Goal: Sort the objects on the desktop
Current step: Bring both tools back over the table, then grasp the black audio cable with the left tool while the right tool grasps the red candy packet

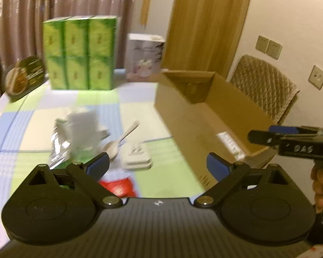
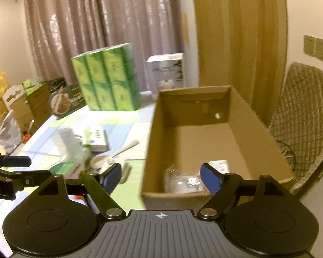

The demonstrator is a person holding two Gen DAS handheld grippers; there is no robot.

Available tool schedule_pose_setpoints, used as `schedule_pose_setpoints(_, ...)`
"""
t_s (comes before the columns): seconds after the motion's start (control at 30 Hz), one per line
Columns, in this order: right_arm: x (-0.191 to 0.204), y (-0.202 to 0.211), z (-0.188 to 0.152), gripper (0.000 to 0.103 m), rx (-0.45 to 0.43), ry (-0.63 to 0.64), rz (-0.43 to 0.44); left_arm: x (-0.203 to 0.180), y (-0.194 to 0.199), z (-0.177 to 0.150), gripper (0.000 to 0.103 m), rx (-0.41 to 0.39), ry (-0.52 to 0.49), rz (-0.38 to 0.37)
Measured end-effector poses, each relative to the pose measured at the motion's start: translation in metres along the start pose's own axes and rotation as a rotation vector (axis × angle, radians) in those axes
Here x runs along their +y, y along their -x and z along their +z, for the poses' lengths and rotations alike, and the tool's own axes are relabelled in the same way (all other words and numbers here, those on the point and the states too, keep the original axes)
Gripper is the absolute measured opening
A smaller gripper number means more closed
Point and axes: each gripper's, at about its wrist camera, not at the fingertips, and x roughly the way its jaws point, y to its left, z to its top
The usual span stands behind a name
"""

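The table, under a checked cloth of pale green, blue and white, filled the lower left of both views, with the open cardboard box standing on it at about three o'clock from the loose objects. Inside that box, at its near end, lay a crumpled clear plastic packet and, just beyond it toward one o'clock, a small white printed carton; the rest of the brown floor was bare, and the far wall had a small round hole. At twelve o'clock on the table stood a block of green cartons, with a white printed box at its two o'clock side. The things left to sort lay in a loose cluster left of the box: a blurred white and clear wrapped bundle, a white spoon, a flat white lidded case and a red packet, partly hidden behind the left gripper. Motion blur made the bundle hard to identify. The left gripper's jaws stood wide apart above the table with nothing between them; the right gripper hung over the box's near edge, its jaws likewise spread and empty. A hand was cut off at the left view's right edge.
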Motion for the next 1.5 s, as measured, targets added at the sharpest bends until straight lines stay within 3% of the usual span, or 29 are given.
schedule_pose_setpoints(0.13,0.021,-0.002,-0.011,0.082,0.032,0.023,0.046,0.025,0.016,-0.019,0.101,0.035,0.018,0.042)
schedule_pose_setpoints(0.3,0.046,-0.002,-0.019,0.095,0.044,0.046,0.091,0.055,0.036,-0.038,0.101,0.053,0.037,0.115)
schedule_pose_setpoints(0.63,0.085,-0.010,-0.029,0.101,0.077,0.100,0.137,0.108,0.052,-0.053,0.102,0.060,0.111,0.196)
schedule_pose_setpoints(0.83,0.098,-0.020,-0.039,0.101,0.114,0.121,0.161,0.123,0.052,-0.059,0.102,0.067,0.117,0.193)
schedule_pose_setpoints(1.17,0.117,-0.051,-0.046,0.101,0.157,0.165,0.191,0.153,0.039,-0.059,0.101,0.100,0.026,0.179)
schedule_pose_setpoints(1.5,0.124,-0.109,-0.055,0.097,0.228,0.181,0.161,0.180,-0.009,-0.063,0.097,0.150,-0.127,0.130)
